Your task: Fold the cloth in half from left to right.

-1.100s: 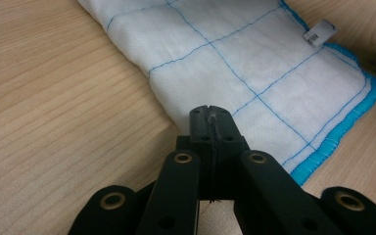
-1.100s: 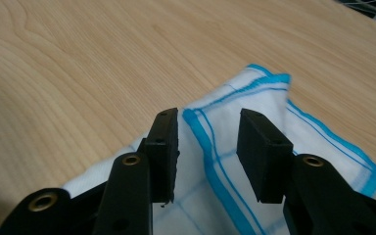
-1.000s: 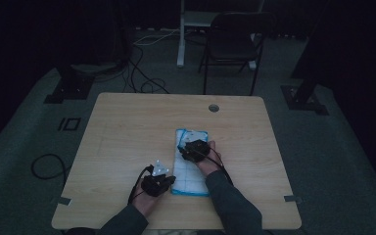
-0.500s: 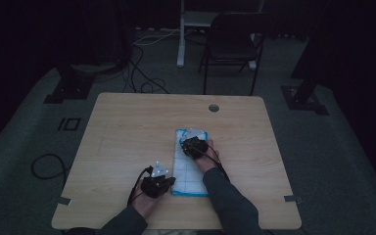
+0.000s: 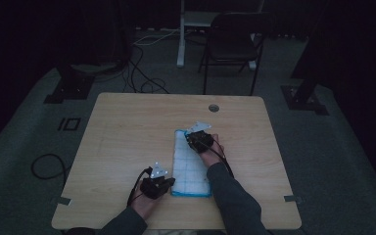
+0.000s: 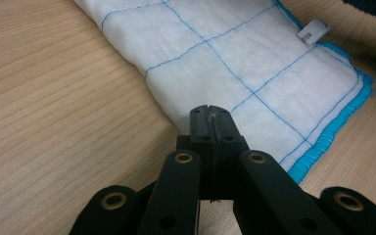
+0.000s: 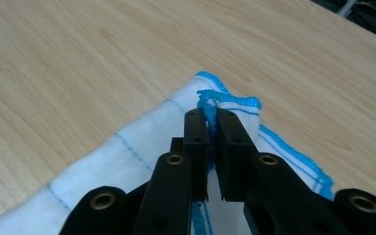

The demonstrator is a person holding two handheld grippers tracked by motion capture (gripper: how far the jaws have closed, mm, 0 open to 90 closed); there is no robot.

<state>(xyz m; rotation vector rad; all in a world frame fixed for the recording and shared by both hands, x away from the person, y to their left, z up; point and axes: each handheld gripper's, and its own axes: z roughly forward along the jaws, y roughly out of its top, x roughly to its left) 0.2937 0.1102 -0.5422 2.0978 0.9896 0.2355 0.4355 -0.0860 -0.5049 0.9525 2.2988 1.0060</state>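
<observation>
White, blue-edged cloth [image 5: 191, 164] lies lengthwise away from the person; right hand-held gripper [image 7: 213, 120] clamps its far corner, left hand-held gripper [image 6: 214, 117] seemingly pinches the near-left edge.

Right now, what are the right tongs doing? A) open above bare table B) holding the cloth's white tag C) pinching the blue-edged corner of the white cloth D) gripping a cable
C: in the right gripper view the right tongs have their jaws closed on a bunched blue-stitched corner of the white cloth, at the far end of the cloth in the high view.
</observation>
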